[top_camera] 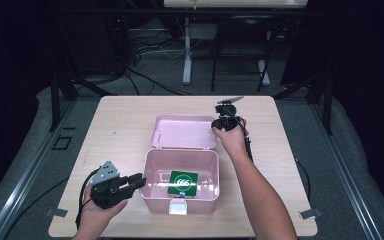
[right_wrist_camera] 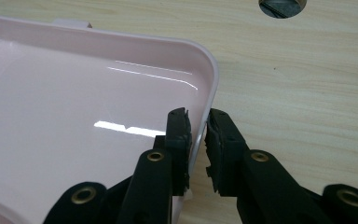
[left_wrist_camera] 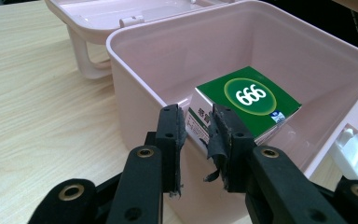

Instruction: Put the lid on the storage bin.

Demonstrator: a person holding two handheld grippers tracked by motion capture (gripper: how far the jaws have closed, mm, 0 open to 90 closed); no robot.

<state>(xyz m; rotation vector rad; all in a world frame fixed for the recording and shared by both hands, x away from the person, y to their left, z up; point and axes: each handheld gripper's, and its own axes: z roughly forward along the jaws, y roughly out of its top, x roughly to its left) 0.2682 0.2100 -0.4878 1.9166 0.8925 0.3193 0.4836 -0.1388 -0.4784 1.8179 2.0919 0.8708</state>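
Pale wood-grain table top (top_camera: 120, 130), matt, smooth, fine streaks running along it. Pink plastic box (left_wrist_camera: 135, 84), glossy moulded walls, soft sheen inside. Open lid (right_wrist_camera: 74, 116) of the same pink plastic, shinier, bright white glare streaks across its smooth inner face. White plastic latch (left_wrist_camera: 354, 149) at the near wall, smooth. Green carton (left_wrist_camera: 251, 100) inside, printed card with a slight gloss. Left gripper (left_wrist_camera: 198, 123): matt black plastic jaws, brass-coloured metal rivets, black rubbery pads (left_wrist_camera: 219, 140) rough and frayed at the edges. Right gripper (right_wrist_camera: 196, 130): same matt black, same torn pads.
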